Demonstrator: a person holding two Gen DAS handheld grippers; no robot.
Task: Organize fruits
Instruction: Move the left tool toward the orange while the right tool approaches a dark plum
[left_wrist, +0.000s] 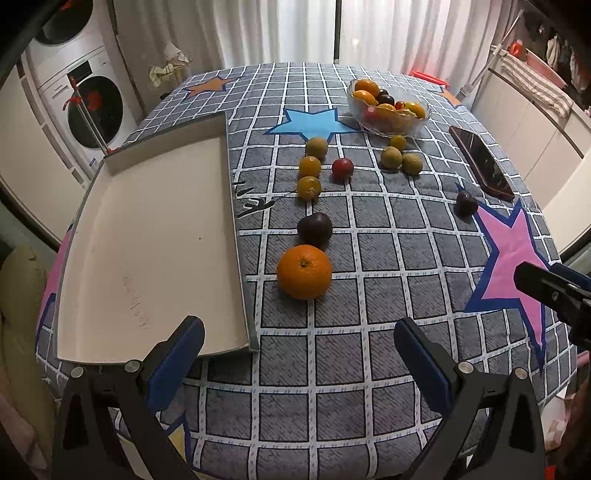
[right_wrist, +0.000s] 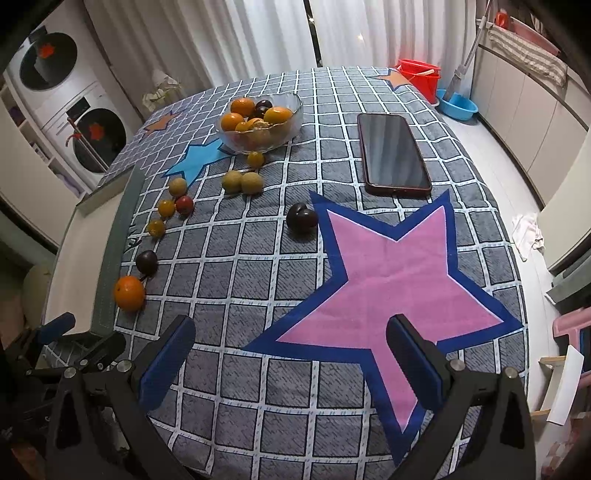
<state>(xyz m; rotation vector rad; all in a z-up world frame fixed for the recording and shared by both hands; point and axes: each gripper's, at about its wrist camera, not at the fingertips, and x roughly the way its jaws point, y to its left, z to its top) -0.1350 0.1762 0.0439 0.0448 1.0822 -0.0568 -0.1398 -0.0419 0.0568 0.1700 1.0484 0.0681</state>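
Note:
A large orange (left_wrist: 304, 271) (right_wrist: 129, 292) lies beside a white tray (left_wrist: 147, 236) (right_wrist: 79, 236), with a dark plum (left_wrist: 314, 229) (right_wrist: 146, 261) just beyond it. Further on lie small yellow-orange fruits (left_wrist: 309, 187), a red fruit (left_wrist: 342, 168) (right_wrist: 184, 204) and greenish fruits (left_wrist: 391, 157) (right_wrist: 242, 182). Another dark plum (left_wrist: 466, 202) (right_wrist: 301, 218) lies apart to the right. A glass bowl (left_wrist: 413, 127) (right_wrist: 293, 122) at the back holds several fruits. My left gripper (left_wrist: 299, 350) is open and empty near the front, before the orange. My right gripper (right_wrist: 291, 350) is open and empty over the pink star.
A phone (left_wrist: 482, 160) (right_wrist: 393, 153) lies on the checked tablecloth at the right. Washing machines stand at the back left. A red bucket (right_wrist: 419, 75) and blue basin (right_wrist: 458, 105) are on the floor beyond the table.

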